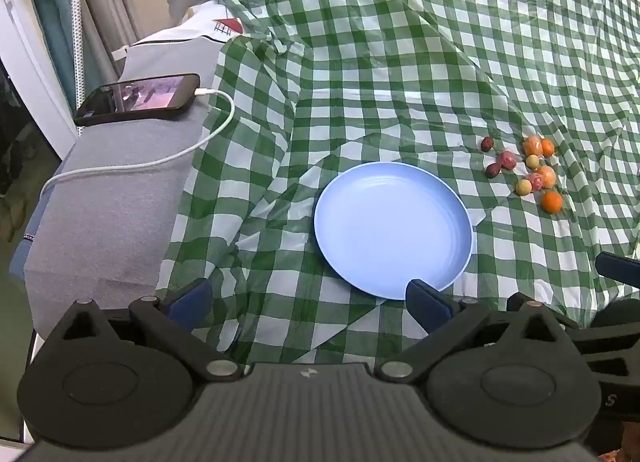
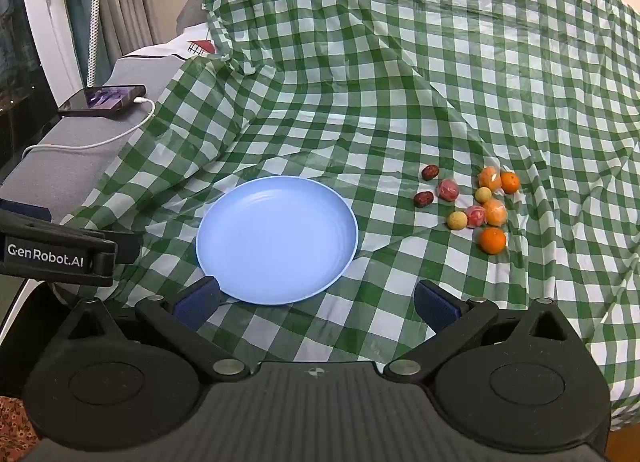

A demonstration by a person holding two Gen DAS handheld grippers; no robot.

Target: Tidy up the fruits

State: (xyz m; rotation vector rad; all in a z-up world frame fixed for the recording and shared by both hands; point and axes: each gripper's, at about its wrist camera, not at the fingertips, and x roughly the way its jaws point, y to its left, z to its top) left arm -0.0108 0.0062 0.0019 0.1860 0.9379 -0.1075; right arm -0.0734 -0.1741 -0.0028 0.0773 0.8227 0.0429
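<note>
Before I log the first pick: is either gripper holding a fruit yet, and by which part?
Nothing is held. The left gripper and right gripper are open and empty; the fruits lie on the cloth.

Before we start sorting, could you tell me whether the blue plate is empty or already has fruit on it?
Empty. The blue plate shows only bare surface; the fruits all lie on the checked cloth beside it.

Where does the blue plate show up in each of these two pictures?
Left wrist view: the blue plate lies right of the middle, empty, its near rim behind one of the jaws.
Right wrist view: the blue plate lies left of the middle, empty.
Shared landmark: the cluster of small fruits on the green checked cloth, to the plate's right in both.
</note>
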